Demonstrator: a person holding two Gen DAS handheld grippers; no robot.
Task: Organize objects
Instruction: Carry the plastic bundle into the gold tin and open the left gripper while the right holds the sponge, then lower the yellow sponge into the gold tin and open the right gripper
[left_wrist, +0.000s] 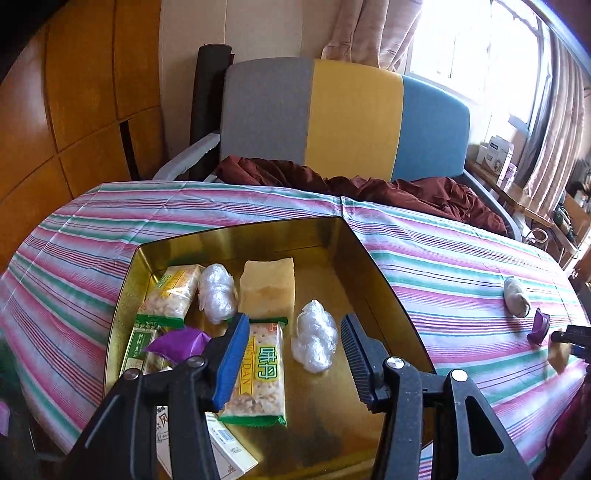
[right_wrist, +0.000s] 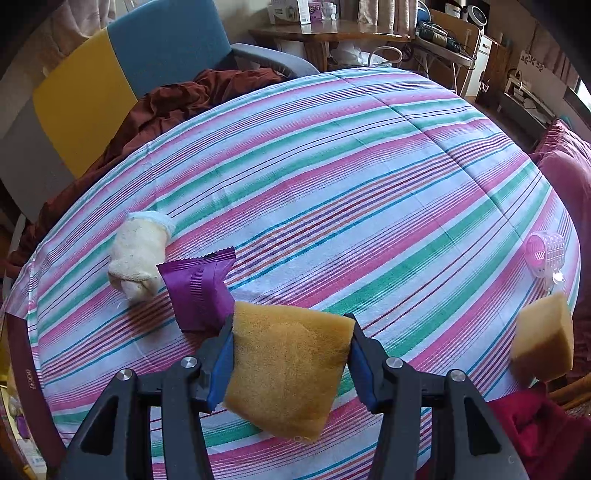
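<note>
The left gripper (left_wrist: 291, 350) hangs open and empty above the gold tin (left_wrist: 369, 254), clear of the snacks below; the right gripper (right_wrist: 291, 354) pinches a sponge (right_wrist: 288, 369), likely bound for the tin.

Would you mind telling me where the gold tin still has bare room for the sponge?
The gold tin is free along its right side, from the plastic-wrapped bundle to the right wall, and across the near right floor. Its left half is crowded with snack bars, a purple packet and a yellow sponge.
</note>
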